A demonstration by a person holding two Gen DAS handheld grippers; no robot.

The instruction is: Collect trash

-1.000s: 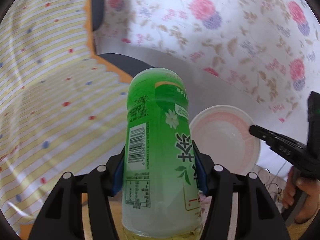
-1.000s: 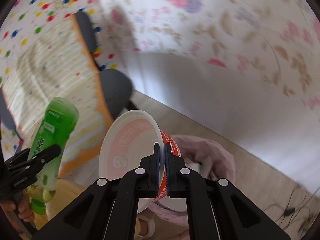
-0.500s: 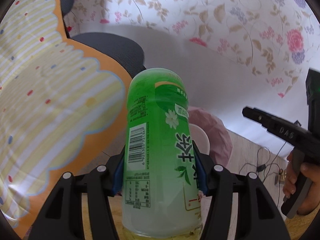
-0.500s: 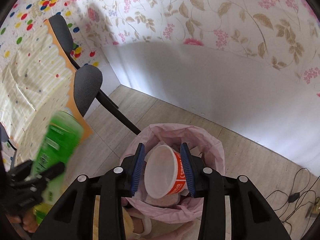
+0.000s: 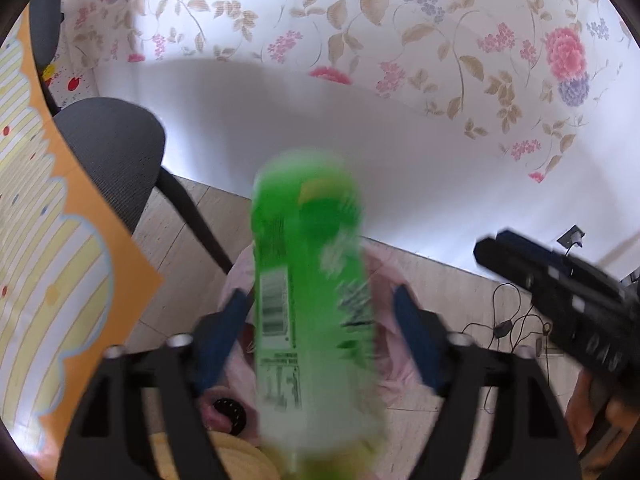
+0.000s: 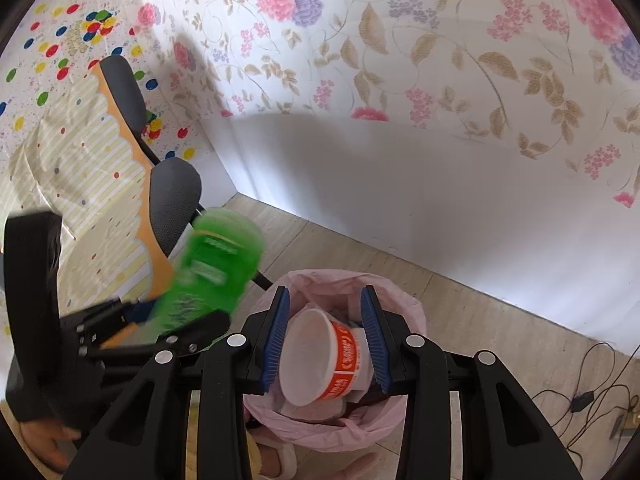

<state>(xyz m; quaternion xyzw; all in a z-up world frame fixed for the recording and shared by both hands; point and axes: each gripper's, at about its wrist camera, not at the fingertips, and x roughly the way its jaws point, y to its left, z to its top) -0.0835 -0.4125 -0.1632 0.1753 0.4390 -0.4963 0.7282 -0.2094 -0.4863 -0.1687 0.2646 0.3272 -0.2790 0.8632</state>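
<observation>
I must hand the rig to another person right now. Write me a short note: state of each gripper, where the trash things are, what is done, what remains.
Left gripper: jaws have just been opening; the green bottle sits blurred between the pads with gaps on both sides, so it is released, above the pink trash bag.
Right gripper: open, nothing gripped; the noodle cup lies on its side inside the bag below it.
Done: cup is in the bag.
Left: check that the bottle lands in the bag, then look for more trash; none other shows in these views.
</observation>
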